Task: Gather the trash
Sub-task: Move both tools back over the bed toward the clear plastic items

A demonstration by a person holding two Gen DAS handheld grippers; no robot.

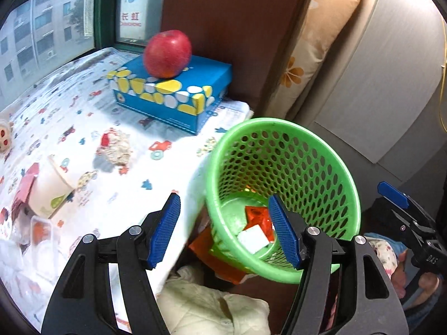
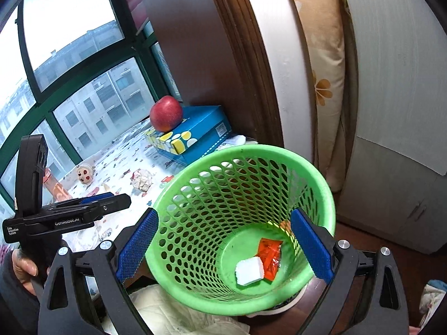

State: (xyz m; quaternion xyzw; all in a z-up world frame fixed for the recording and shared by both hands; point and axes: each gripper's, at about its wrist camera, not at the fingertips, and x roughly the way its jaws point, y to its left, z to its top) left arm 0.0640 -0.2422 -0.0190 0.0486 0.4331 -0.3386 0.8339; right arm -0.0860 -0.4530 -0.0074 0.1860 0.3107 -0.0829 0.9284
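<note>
1. Green plastic formed the perforated basket (image 2: 243, 223), which stood tilted just off the edge of the worktop (image 1: 92, 128), its mouth turned towards both cameras.
2. On the basket's floor lay a white foam block (image 2: 249, 272) touching an orange wrapper (image 2: 269, 258) (a second scrap of orange showed higher up by the far wall).
3. The left gripper (image 1: 226, 231) hovered at the worktop's edge with its blue fingers (image 1: 164, 230) spread wide and nothing between them; one finger hung over the cloth, the other in front of the basket's mouth.
4. The right gripper (image 2: 226, 247) was held over the basket, its fingers (image 2: 137, 247) likewise spread apart and empty, one either side of the rim.
5. Trash lay on the patterned cloth: a crumpled paper ball (image 1: 116, 146) near the middle, a tipped paper cup (image 1: 51, 187) nearer the left gripper, and beside the cup a clear plastic tray (image 1: 42, 230) and a red-and-white carton (image 1: 26, 187).
6. A red apple (image 1: 167, 53) rested on top of a blue tissue box (image 1: 173, 93) at the far corner of the worktop, by the window (image 2: 69, 55).
7. A small round toy face (image 2: 85, 174) sat on the cloth well apart from the basket.
8. Below the basket, pale bedding (image 1: 206, 304) showed (blurred).
</note>
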